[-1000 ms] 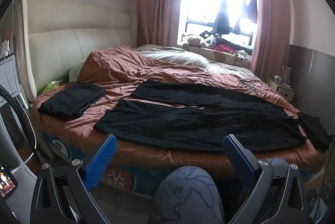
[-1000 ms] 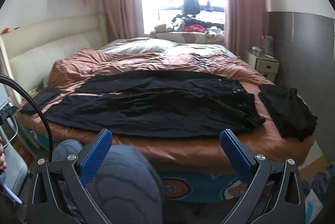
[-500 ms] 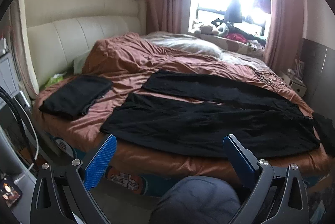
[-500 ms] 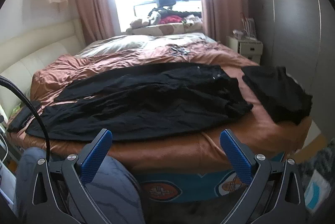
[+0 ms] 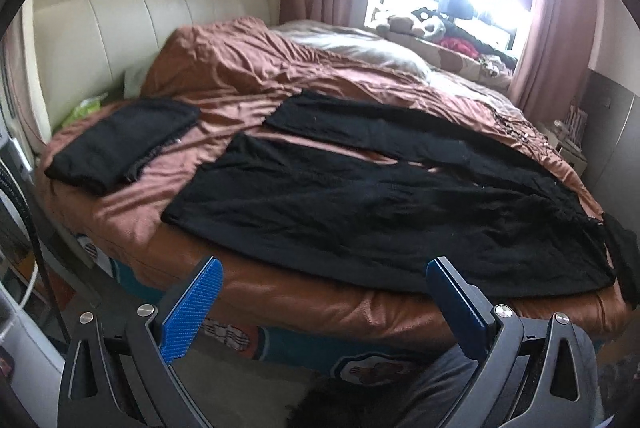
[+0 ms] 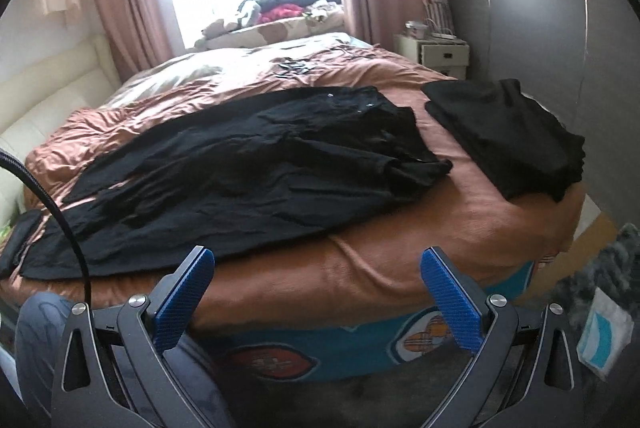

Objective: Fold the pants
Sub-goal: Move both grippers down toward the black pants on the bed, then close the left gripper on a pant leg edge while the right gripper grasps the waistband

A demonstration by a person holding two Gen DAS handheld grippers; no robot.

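Black pants (image 5: 360, 196) lie spread flat across the brown bedspread, legs pointing left toward the headboard, waist at the right. In the right wrist view the same pants (image 6: 248, 168) stretch from lower left to the waist near the middle. My left gripper (image 5: 324, 284) is open, held off the bed's near edge below the nearer leg. Just off the bed's front edge, short of the waist end, my right gripper (image 6: 318, 272) is open too. Neither touches the cloth.
A folded black garment (image 5: 120, 144) lies near the cream headboard (image 5: 140, 24). Another black pile (image 6: 508, 132) rests on the bed's right corner. A white nightstand (image 6: 438, 52) stands by the grey wall. A person's knee (image 6: 44, 332) is at lower left, beside a black cable (image 6: 60, 204).
Both grippers have moved closer to the bed and tilted down, so the pants fill more of each view. The left view swung toward the legs, the right toward the waist.
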